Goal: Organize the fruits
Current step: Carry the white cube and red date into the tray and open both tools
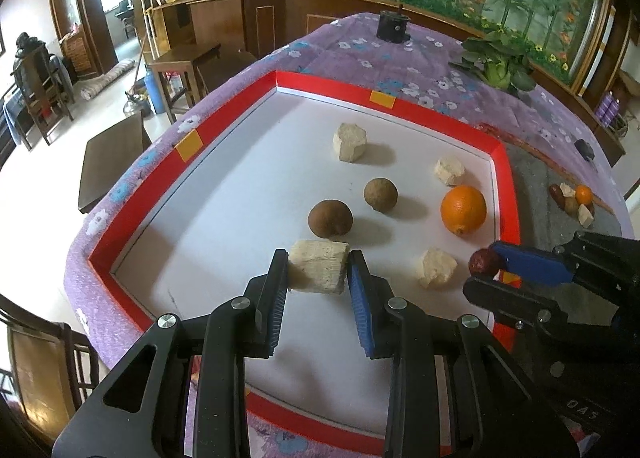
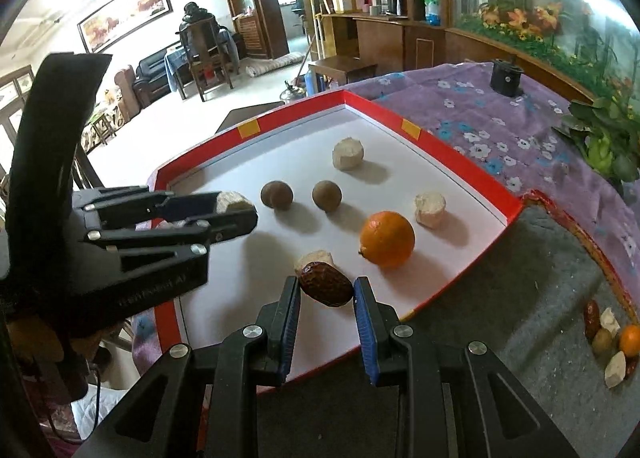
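Your left tool (image 1: 318, 268) is clamped on a pale peeled chunk (image 1: 318, 272), held above the near left part of the red-rimmed tray (image 1: 236, 98). To its right on the white tray floor lie two brown round fruits (image 1: 330, 218), three more pale chunks (image 1: 349, 142) and an orange (image 1: 463, 210) by the right rim. Your right tool (image 2: 326, 290) grips a dark red date (image 2: 326, 284) over the tray's near edge. Farther right, a small heap of fruit (image 2: 612, 338) sits on the grey surface (image 2: 500, 318).
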